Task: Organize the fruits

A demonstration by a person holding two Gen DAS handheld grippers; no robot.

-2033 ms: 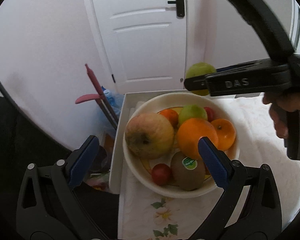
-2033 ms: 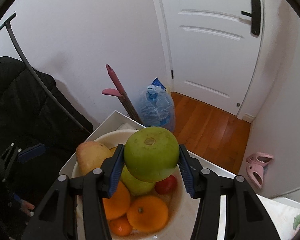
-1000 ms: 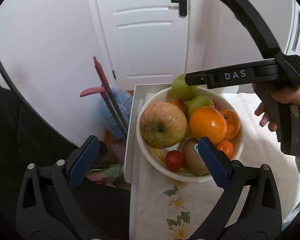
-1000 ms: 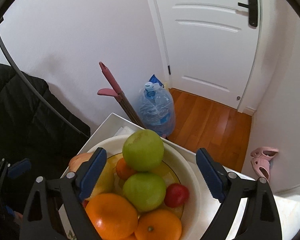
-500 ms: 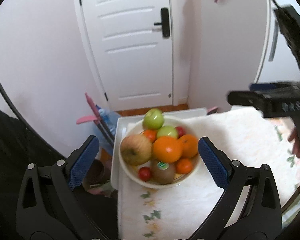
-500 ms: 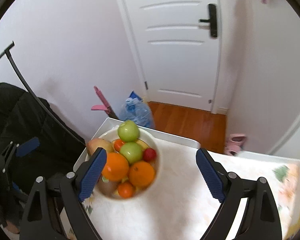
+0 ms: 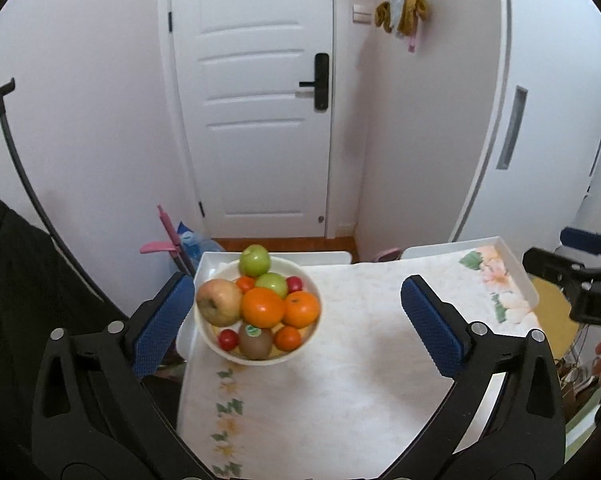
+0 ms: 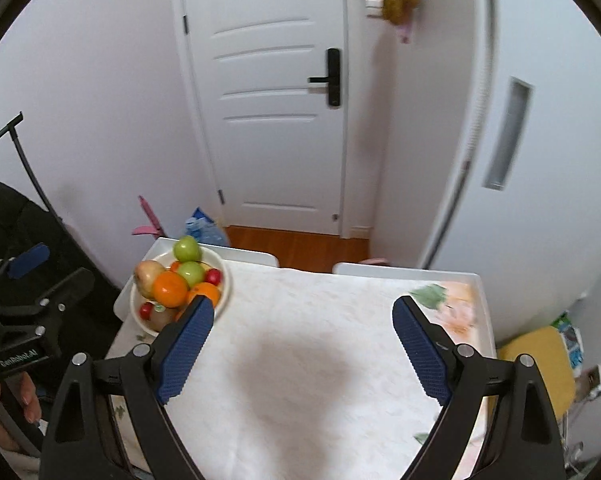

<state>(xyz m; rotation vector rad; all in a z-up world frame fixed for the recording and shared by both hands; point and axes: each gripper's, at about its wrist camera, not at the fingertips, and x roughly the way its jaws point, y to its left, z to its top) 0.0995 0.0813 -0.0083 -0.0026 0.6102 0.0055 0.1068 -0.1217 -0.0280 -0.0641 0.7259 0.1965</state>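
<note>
Left wrist view shows a tabletop [image 7: 360, 360] under a pale floral cloth, a white door [image 7: 252, 120] and wooden floor behind it. At the tabletop's far left corner sits the white fruit bowl [image 7: 300, 350], piled with apples, oranges, a kiwi and small red fruits. The left hand-held gripper [image 7: 296, 326] hangs above, fingers wide apart, empty. Only the right wrist view shows a yellow stool [image 8: 540, 364] beside the tabletop; the right hand-held gripper [image 8: 300, 346] is likewise spread and empty.
</note>
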